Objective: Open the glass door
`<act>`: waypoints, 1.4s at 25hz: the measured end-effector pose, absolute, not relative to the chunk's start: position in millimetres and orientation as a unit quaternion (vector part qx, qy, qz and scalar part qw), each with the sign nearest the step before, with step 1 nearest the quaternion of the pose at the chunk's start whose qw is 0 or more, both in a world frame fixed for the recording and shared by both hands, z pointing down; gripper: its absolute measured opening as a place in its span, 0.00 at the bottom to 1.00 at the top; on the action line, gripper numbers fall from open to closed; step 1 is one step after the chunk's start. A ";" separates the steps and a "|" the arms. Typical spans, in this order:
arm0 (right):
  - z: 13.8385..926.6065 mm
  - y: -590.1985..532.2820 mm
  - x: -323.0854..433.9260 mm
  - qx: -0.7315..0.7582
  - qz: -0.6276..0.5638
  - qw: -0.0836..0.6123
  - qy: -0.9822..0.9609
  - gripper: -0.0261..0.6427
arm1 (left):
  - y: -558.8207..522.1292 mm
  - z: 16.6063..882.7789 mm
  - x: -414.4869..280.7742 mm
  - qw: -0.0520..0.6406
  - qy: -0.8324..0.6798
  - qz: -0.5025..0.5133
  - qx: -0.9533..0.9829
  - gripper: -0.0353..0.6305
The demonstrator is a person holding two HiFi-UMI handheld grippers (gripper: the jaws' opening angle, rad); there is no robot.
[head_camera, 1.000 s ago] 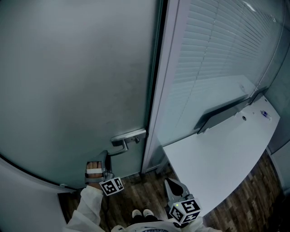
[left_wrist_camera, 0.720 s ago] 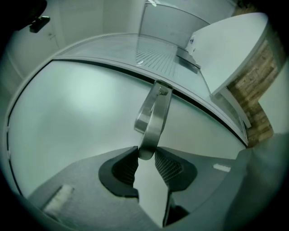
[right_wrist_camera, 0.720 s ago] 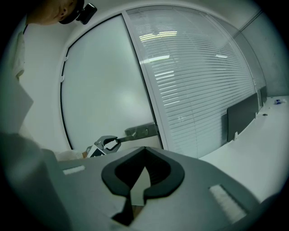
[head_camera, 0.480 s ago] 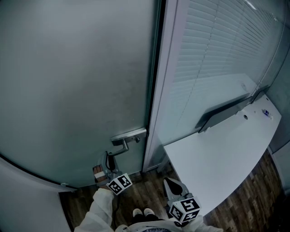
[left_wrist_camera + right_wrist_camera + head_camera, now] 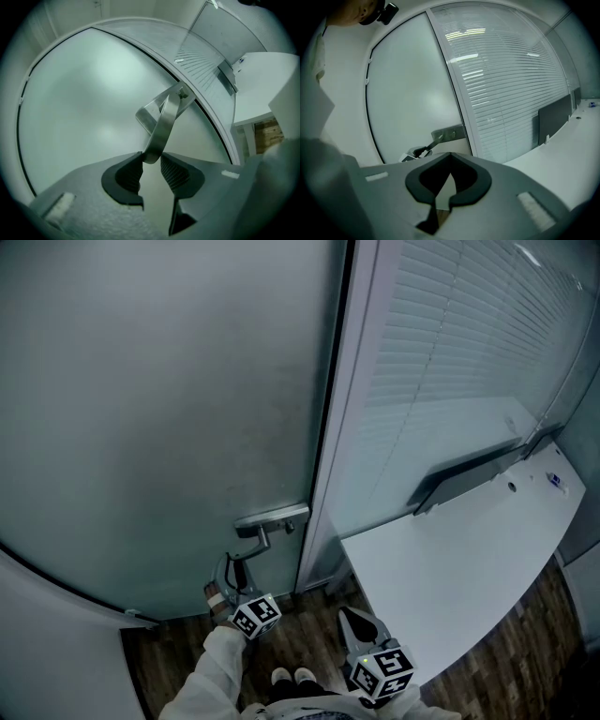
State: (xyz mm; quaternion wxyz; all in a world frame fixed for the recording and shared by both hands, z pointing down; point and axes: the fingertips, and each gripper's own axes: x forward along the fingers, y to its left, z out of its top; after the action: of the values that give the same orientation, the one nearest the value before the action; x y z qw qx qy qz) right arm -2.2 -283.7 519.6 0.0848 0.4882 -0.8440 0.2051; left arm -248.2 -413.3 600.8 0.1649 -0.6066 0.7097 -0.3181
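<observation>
The frosted glass door stands closed against its pale frame. Its metal lever handle hangs from a plate near the door's right edge and slants downward. My left gripper is shut on the lever's free end. In the left gripper view the lever runs down between the ribbed pads, and the left gripper pinches its tip. My right gripper is held low at the right, away from the door. In its own view the right gripper has its jaws together and holds nothing.
A white desk top juts out right of the door frame, under a glass partition with blinds. A dark wooden floor and the person's shoes show below. A curved white wall edge crosses the lower left.
The left gripper has rolled and sunk a little while keeping hold of the lever, and the lever now slants further down. The right gripper has stayed put.
</observation>
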 end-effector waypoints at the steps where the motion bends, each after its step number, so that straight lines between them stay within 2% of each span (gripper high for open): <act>1: 519.7 -282.3 -2.6 0.487 0.207 0.085 -0.844 0.05 | -411.3 599.8 -247.7 0.166 0.708 -0.320 -0.607 0.22; 35: 522.0 -252.8 -10.8 0.443 0.230 0.057 -0.865 0.05 | -323.0 598.9 -232.4 0.195 0.640 -0.424 -0.611 0.21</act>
State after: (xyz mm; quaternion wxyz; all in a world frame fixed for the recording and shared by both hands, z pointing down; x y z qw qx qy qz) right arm -10.8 -252.8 522.0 0.0574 0.4432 -0.8645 0.2299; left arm -232.4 -323.0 598.9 0.1954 -0.6110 0.6395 -0.4237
